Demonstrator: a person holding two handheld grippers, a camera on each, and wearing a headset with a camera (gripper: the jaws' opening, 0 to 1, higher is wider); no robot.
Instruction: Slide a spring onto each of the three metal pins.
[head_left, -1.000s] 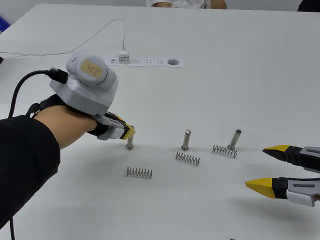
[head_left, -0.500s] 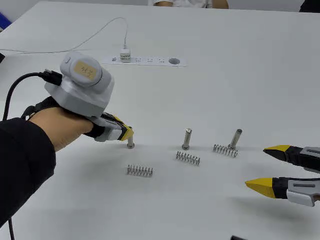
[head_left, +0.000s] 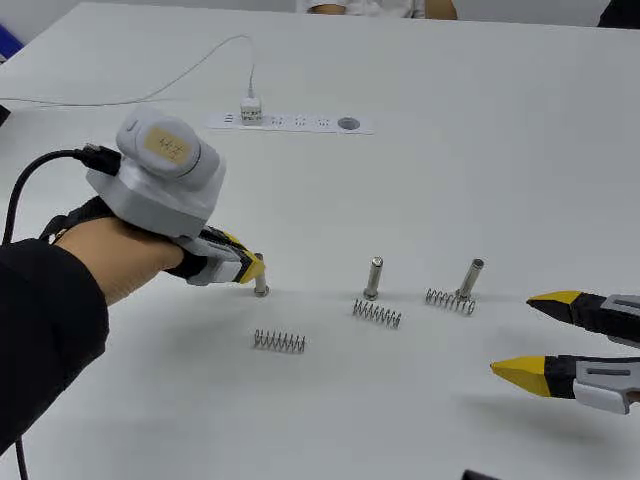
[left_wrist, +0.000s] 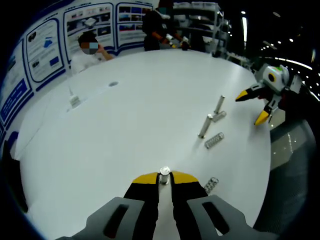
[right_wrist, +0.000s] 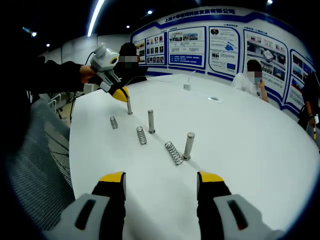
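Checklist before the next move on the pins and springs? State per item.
1. Left tool clamping left pin: ok, jaws closed at its top.
2. Right tool open and unloaded: ok.
3. Middle pin and right pin upright: ok.
4. Springs on pins: not ok; left spring, middle spring and right spring lie on the table.
5. Right spring clear of right pin: cannot tell, it lies at the base.
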